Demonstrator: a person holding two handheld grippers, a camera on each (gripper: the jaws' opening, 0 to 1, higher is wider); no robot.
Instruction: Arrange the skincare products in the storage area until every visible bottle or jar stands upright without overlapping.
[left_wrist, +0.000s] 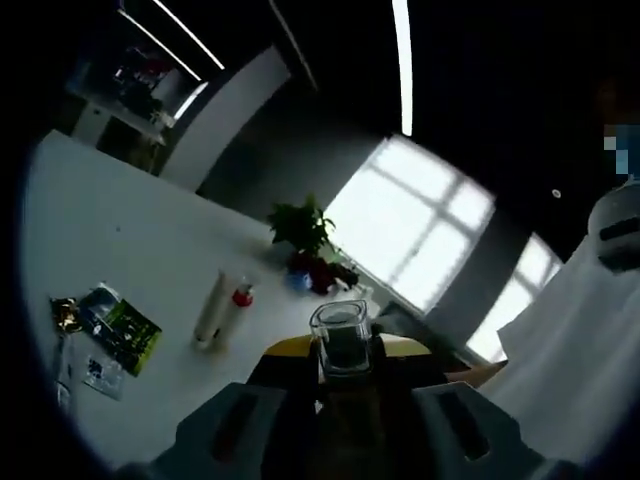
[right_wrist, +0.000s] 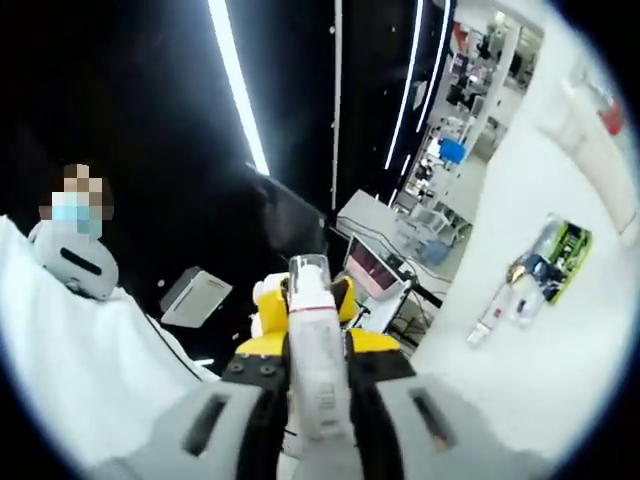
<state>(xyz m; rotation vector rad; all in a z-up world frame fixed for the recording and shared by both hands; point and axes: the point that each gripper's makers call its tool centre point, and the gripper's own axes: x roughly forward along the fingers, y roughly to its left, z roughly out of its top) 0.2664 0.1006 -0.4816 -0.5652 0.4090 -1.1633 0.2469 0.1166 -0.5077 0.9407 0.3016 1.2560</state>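
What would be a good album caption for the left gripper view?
Left gripper lifts a clear jar above the white table.

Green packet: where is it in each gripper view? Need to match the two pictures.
Left gripper view: the green packet is at lower left on the white table, left of the clear jar between the jaws.
Right gripper view: the green packet is at right of centre, right of the white bottle between the jaws.
Shared landmark: the white tube lying on the table near the packet.
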